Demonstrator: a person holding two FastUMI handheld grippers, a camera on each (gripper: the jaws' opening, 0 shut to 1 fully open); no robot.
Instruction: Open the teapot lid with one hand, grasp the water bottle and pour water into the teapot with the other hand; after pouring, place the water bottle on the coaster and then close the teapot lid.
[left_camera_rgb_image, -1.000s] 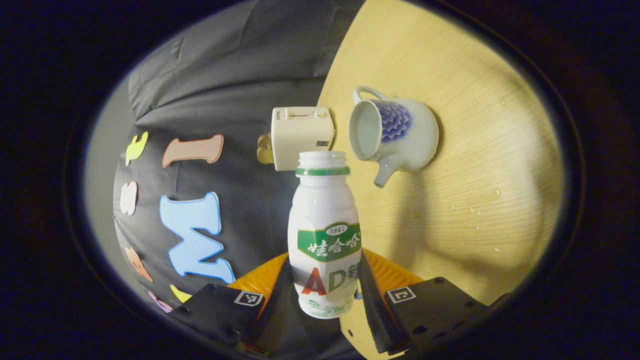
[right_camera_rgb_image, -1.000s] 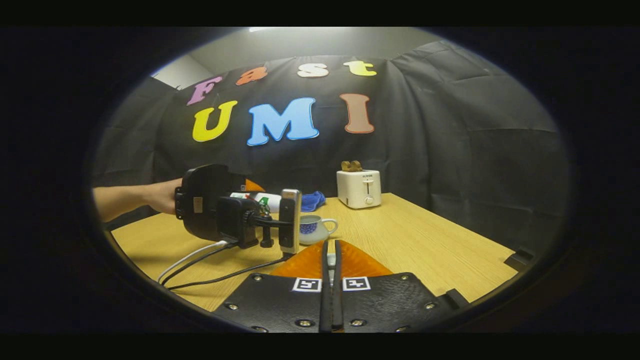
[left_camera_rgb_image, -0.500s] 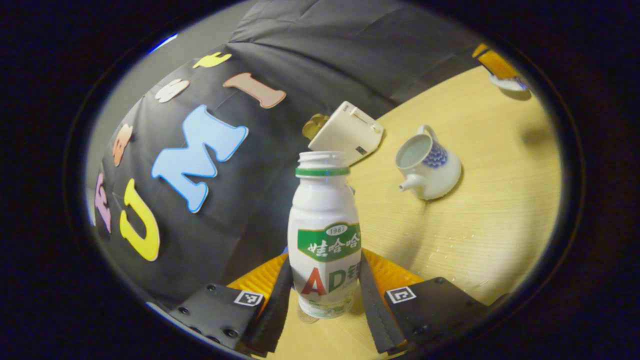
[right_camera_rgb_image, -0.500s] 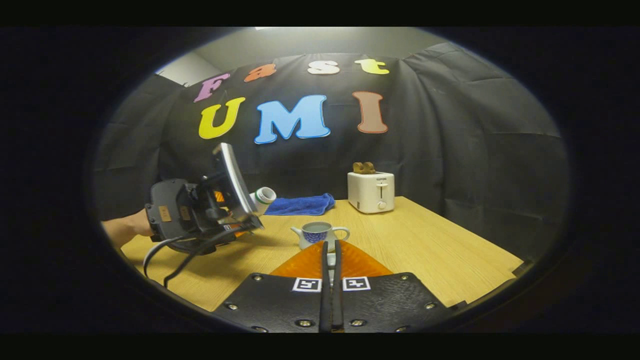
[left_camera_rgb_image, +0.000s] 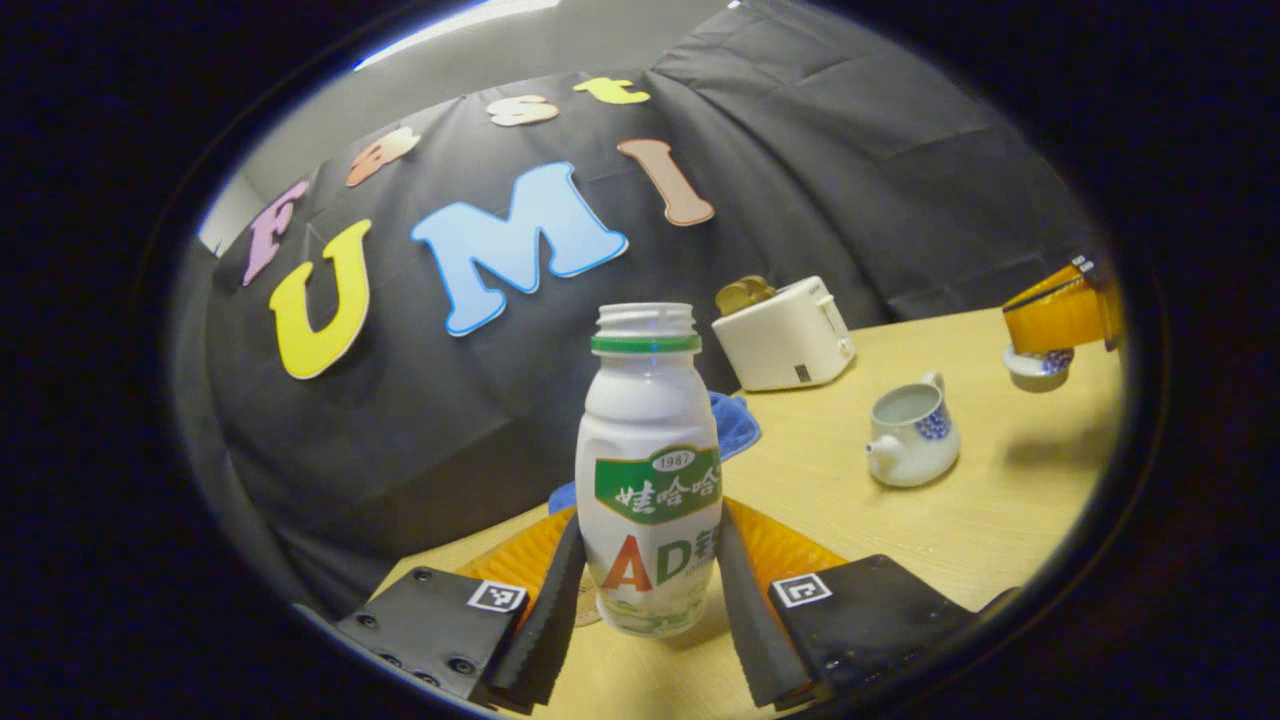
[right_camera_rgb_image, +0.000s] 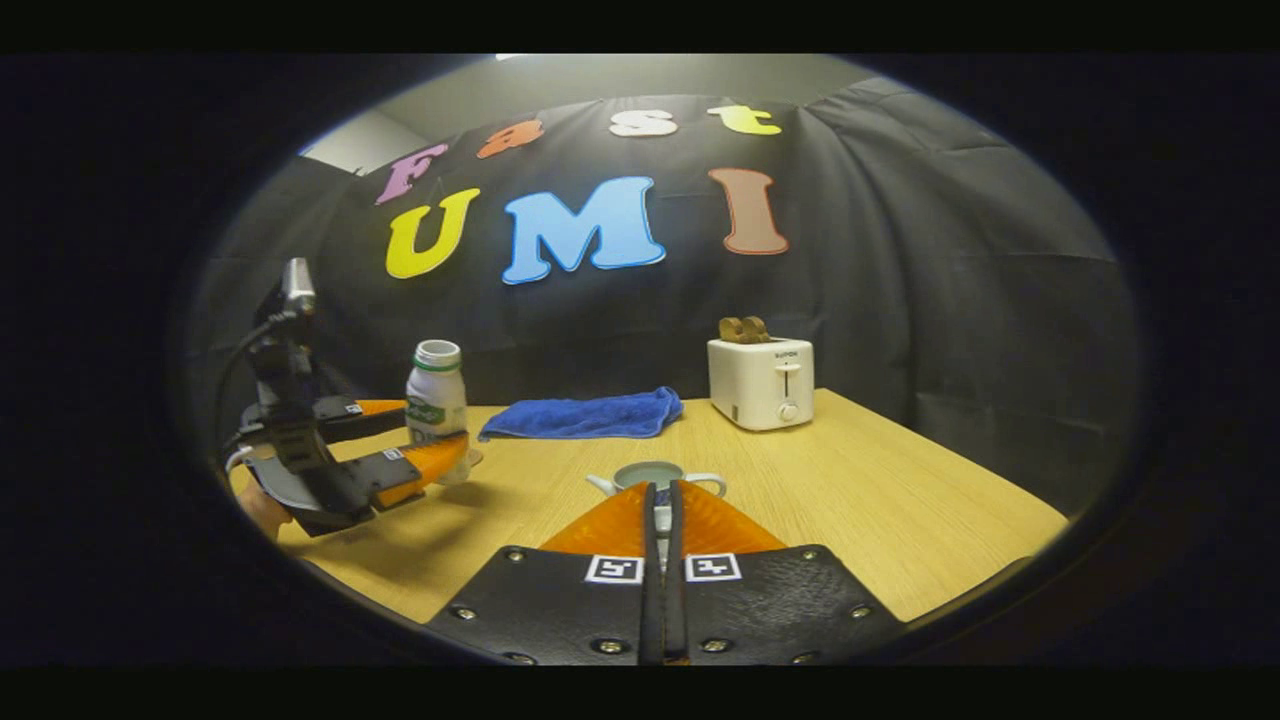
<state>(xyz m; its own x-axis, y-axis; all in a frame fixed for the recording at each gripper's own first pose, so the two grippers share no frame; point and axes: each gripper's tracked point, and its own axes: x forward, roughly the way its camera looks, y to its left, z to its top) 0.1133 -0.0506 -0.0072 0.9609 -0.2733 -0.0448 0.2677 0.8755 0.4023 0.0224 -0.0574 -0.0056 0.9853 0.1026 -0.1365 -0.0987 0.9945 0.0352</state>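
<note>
I observed the left hand-held gripper (left_camera_rgb_image: 648, 545) clamped on both sides of the water bottle (left_camera_rgb_image: 648, 450). The bottle was white plastic, uncapped and upright, with a green label band, low over the near tabletop (left_camera_rgb_image: 1000, 520). I could not see its contents. Farther on, the white ceramic teapot (left_camera_rgb_image: 912, 437) with its blue pattern stood open. Beyond it, the right hand-held gripper (left_camera_rgb_image: 1045, 345) pinched the teapot lid (left_camera_rgb_image: 1040, 362) above the wood-grain surface. A blue cloth (left_camera_rgb_image: 735, 425) and a cream toaster (left_camera_rgb_image: 785, 335) sat farthest back.

Glossy teapot (left_camera_rgb_image: 912, 438); plastic bottle (left_camera_rgb_image: 648, 470); wood-grain table (left_camera_rgb_image: 960, 520).
</note>
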